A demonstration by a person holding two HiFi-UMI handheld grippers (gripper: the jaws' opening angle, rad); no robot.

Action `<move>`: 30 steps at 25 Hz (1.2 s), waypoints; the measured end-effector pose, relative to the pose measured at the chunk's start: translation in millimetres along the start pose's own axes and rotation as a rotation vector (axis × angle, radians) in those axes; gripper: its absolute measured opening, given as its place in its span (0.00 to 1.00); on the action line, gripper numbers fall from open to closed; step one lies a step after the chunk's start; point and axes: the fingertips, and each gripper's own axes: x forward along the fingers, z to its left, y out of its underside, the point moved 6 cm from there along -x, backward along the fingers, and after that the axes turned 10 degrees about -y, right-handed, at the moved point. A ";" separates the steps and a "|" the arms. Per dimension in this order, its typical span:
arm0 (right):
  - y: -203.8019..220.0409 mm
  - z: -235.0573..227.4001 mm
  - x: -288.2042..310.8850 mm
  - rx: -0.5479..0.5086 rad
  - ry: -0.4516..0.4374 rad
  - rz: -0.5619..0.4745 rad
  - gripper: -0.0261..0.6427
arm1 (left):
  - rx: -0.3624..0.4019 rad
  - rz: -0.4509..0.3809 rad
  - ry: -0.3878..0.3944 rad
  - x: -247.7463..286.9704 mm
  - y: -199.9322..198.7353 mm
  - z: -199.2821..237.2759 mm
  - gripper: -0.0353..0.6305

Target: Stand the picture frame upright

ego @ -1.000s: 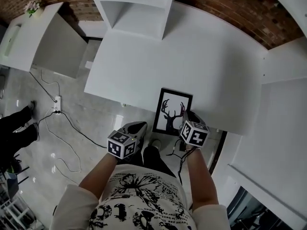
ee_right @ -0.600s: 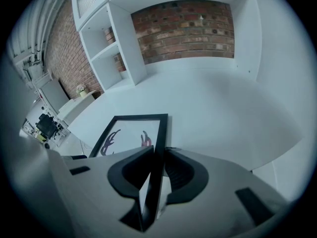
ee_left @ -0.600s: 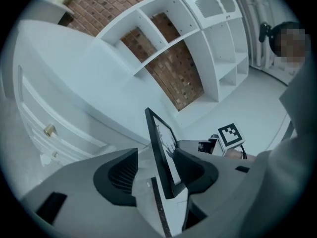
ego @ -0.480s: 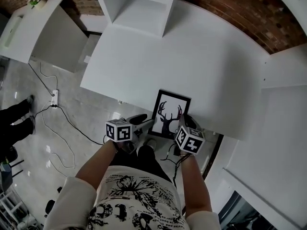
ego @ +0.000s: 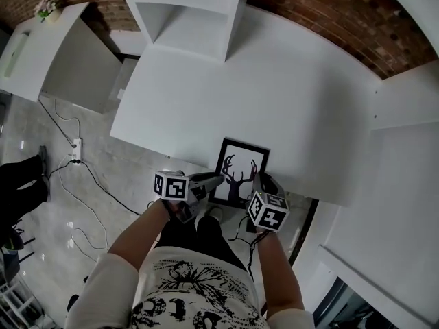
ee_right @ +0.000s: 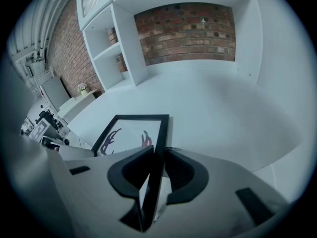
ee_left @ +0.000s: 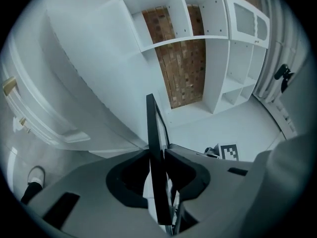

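Black picture frame (ego: 240, 163), lying on desk (ego: 288, 94), long axis fwd.

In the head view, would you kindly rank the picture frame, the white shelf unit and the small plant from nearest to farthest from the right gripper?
1. picture frame, held in the right gripper.
2. white shelf unit, farther ahead, top centre.
3. small plant, far top-left corner.
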 end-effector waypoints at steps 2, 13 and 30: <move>0.0 -1.3 -1.0 0.009 0.000 -0.004 0.16 | -0.003 0.015 -0.002 1.4 -0.6 -1.3 0.20; 2.6 -11.6 -7.9 -0.010 -0.097 -0.087 0.36 | -0.009 0.051 -0.044 2.3 -3.4 -2.3 0.19; 46.4 -23.5 -15.0 0.113 -0.650 -0.022 0.42 | 0.094 0.097 -0.073 2.4 -4.9 1.4 0.19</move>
